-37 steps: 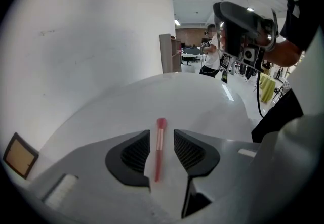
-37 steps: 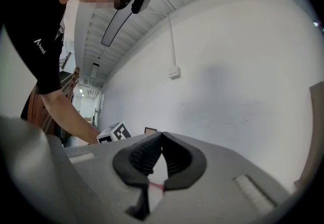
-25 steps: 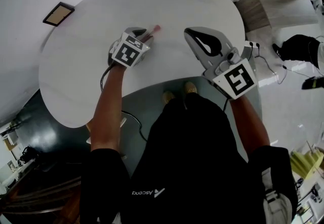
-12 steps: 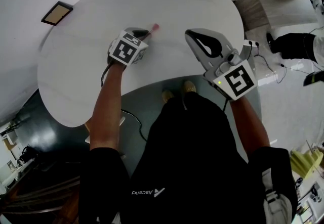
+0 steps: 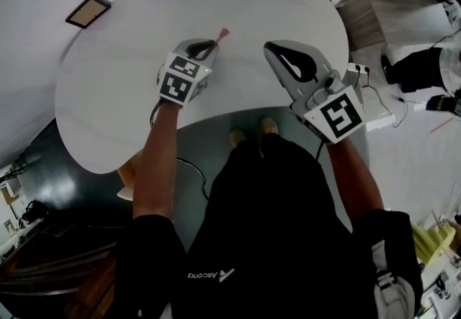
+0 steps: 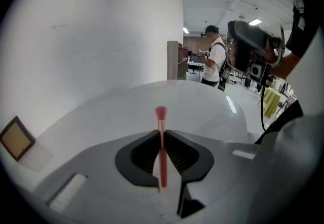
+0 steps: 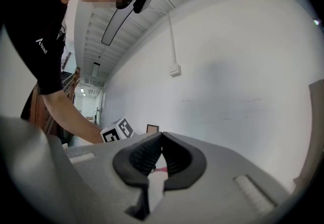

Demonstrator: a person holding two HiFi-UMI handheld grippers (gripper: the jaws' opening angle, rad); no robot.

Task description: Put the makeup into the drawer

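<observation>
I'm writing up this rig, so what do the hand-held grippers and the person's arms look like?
Both the left hand-held gripper and right hand-held gripper are light grey shells with black ribbed pads, each bearing a black-and-white marker cube. A black cable trails from the left. Short black sleeves.

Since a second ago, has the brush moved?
Yes. The pink brush, on the table earlier, is now raised off it, clamped in the left gripper, whose jaws have just been closing.

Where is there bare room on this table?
Nearly all the white table is bare: the wide stretch left of the left gripper, and the far half beyond both grippers. Tightest: between the makeup brush and right gripper.
</observation>
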